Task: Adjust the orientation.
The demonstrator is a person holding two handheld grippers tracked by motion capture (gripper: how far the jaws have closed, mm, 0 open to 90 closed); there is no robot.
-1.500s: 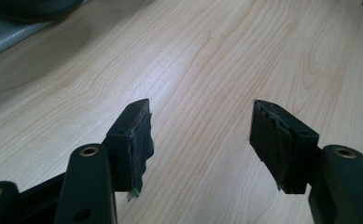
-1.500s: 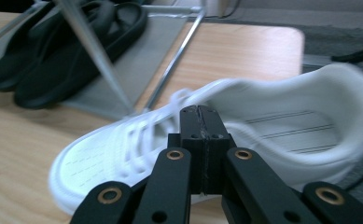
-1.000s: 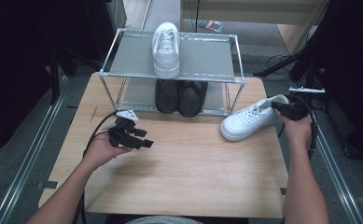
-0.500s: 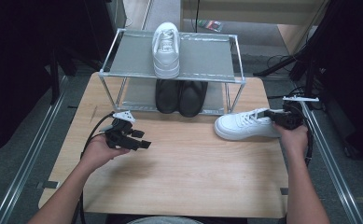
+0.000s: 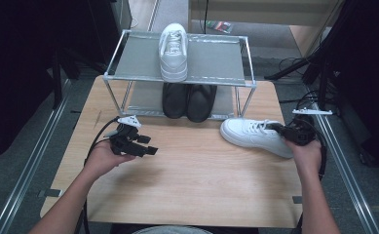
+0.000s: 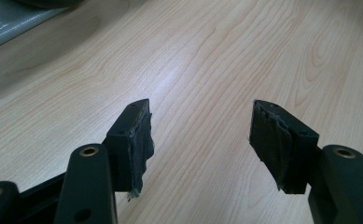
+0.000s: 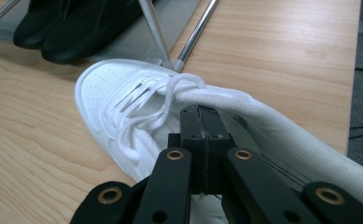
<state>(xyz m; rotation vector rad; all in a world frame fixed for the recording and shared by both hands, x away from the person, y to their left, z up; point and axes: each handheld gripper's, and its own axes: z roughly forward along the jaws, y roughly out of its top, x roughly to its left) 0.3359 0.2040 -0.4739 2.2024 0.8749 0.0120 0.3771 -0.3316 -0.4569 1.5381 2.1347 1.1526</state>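
The right gripper view shows the right gripper (image 7: 202, 121) with jaws pinched tight on the white shoe (image 7: 123, 107), whose heel is cut off. The shoe lies near the worktop's (image 5: 192, 180) right edge, just beside the shoe rack (image 5: 248, 63). The left gripper (image 6: 200, 135) has jaws wide apart over bare wood.

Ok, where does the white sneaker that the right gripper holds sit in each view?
High view: white sneaker lies on the table at right of centre, toe pointing left, in front of the rack's right legs.
Left gripper view: not in it.
Right gripper view: centre, the sneaker runs from toe at left to collar at right, the right gripper shut on its collar.
Shared landmark: the black shoes under the rack.
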